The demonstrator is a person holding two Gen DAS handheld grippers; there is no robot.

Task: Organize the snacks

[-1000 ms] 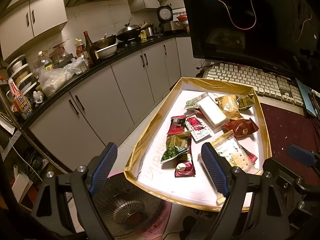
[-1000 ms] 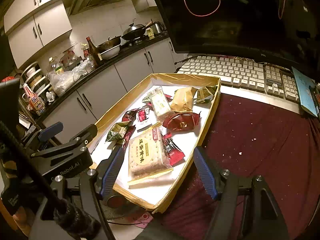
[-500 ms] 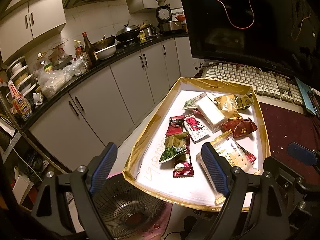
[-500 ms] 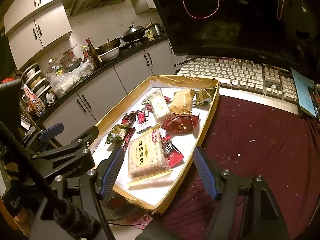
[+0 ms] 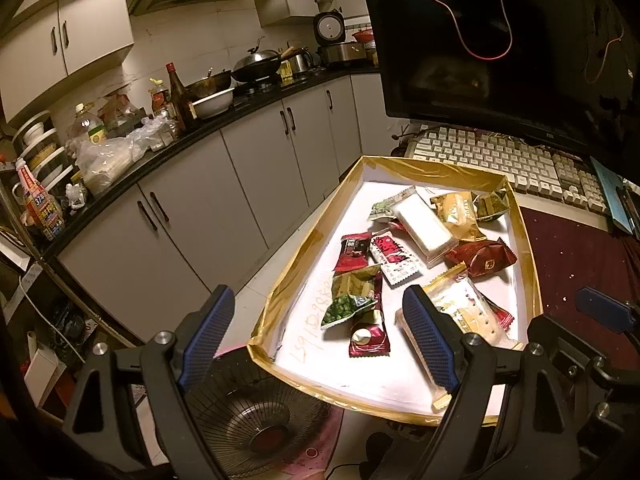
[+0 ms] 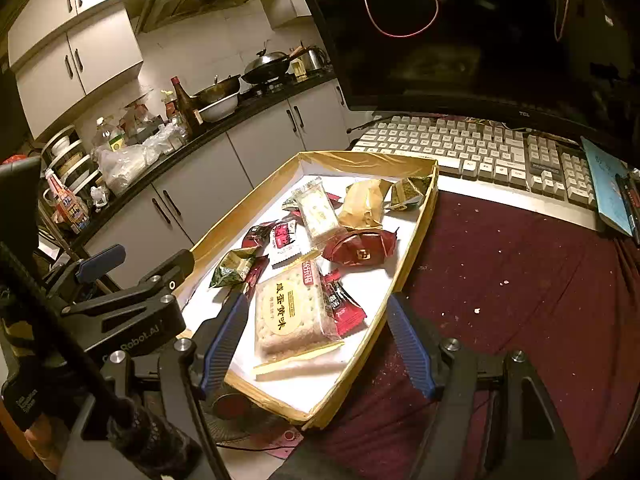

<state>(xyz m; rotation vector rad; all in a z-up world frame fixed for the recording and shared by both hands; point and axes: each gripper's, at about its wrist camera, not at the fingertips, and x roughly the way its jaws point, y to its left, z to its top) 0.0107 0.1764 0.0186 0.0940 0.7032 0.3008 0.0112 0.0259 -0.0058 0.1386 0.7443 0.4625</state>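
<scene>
Over the near end of the gold-edged tray [image 6: 416, 216], where the snacks [image 6: 320, 240] lay jumbled, the left gripper [image 5: 320, 336] and right gripper [image 6: 316, 344] both hung with jaws spread and empty, and I judged a careless dip might nudge the overhanging tray off the table [image 6: 520, 280].

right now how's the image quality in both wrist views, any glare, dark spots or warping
Left wrist view: dim warm light, fisheye bends the cabinets; the tray floor glares white, the monitor is near black. Right wrist view: same orange cast and dark corners; the cracker pack label is sharp, the maroon cloth is murky.
</scene>
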